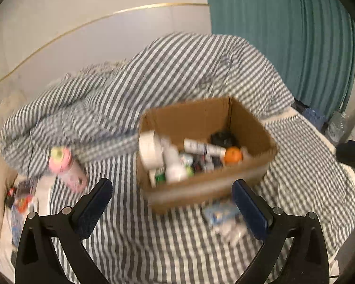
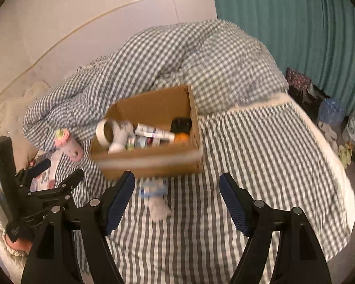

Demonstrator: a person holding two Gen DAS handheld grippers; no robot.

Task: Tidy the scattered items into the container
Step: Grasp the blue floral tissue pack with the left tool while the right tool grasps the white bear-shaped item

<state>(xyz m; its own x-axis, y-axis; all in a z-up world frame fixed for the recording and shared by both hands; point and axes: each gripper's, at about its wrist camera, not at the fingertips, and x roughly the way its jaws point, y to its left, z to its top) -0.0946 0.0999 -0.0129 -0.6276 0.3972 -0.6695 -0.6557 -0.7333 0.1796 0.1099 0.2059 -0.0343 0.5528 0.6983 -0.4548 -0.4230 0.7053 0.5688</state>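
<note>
Cardboard box (image 1: 208,184) sat on the striped bed (image 1: 135,248), already part full. Your left gripper (image 1: 171,197) and right gripper (image 2: 177,190) both had fingers spread wide, holding nothing. Pink bottle (image 1: 67,169) leaned near the box's left side; a rushed grab could roll it off the bed's edge. Blue-white packet (image 2: 153,189) lay just before the box. Only the right view showed clutter on the floor (image 2: 331,118).
</note>
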